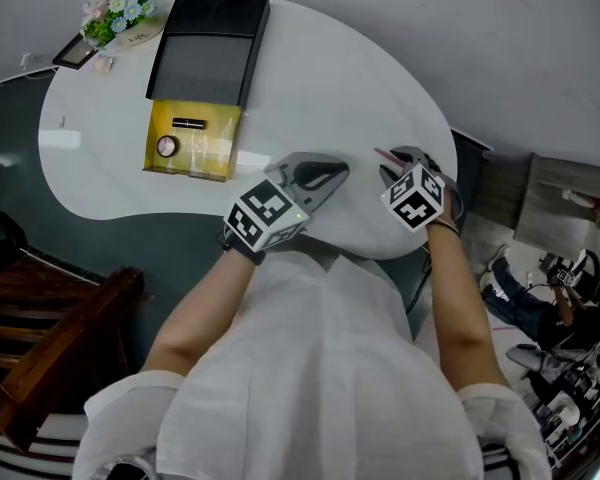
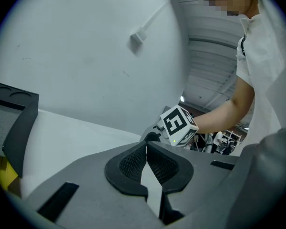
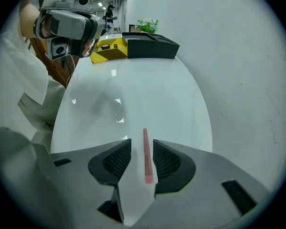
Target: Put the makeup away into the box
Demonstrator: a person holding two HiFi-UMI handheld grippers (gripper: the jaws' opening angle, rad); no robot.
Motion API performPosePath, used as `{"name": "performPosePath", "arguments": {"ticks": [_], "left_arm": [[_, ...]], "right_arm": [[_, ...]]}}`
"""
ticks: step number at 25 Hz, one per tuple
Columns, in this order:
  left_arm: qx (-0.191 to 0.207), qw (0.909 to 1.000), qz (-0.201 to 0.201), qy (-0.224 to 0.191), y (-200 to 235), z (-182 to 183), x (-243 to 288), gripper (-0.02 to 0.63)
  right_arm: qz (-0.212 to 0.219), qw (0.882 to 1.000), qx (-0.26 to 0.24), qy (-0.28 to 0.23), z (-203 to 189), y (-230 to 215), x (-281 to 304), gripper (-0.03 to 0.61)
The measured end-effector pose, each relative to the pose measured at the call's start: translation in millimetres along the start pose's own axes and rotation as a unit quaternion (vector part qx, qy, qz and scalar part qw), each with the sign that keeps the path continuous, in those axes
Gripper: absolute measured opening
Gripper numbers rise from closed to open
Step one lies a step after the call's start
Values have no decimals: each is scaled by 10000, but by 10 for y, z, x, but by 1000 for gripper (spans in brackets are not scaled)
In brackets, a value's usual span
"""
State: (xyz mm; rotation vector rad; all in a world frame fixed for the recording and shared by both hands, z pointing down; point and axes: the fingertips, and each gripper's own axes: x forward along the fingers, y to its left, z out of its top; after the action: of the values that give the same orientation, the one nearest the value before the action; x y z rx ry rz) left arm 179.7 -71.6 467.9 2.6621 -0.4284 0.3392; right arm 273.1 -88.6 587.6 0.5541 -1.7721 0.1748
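A slim pink makeup pencil (image 3: 146, 160) lies on the white table (image 3: 148, 94) near its right edge, also seen as a pink sliver (image 1: 386, 155). My right gripper (image 3: 141, 143) points steeply down over it, open, with the pencil between its pads and closer to the right pad. My left gripper (image 1: 344, 168) hovers just left of it, shut with nothing in it; its pads (image 2: 133, 162) meet at the tips. The yellow box (image 1: 218, 128) with its black lid (image 1: 208, 48) laid back stands far off on the table's left and holds a round compact (image 1: 166, 146).
A small pot of flowers (image 1: 120, 10) and a dark frame (image 1: 75, 53) sit at the table's far left end. A wooden chair (image 1: 50, 318) stands below the table's left side. Shelving and clutter (image 1: 570, 298) fill the floor to the right.
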Motion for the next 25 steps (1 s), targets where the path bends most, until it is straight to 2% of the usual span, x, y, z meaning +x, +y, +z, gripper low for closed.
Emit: {"name": "performPosePath", "arguments": {"ticks": [4,17,25], "left_arm": [[-46,9999,99,10,3,-21,28,20],[-119,9996,264,0,28,-56,20,18],[-116,9995,302,-55,31,-51,-42,19]], "right_arm": [[57,9999,-48,103,-121,-49,87,135],[120,9990,-265,345,-241,-103,237,50],[106,9986,-306,421,-244,-68,260,48]]}}
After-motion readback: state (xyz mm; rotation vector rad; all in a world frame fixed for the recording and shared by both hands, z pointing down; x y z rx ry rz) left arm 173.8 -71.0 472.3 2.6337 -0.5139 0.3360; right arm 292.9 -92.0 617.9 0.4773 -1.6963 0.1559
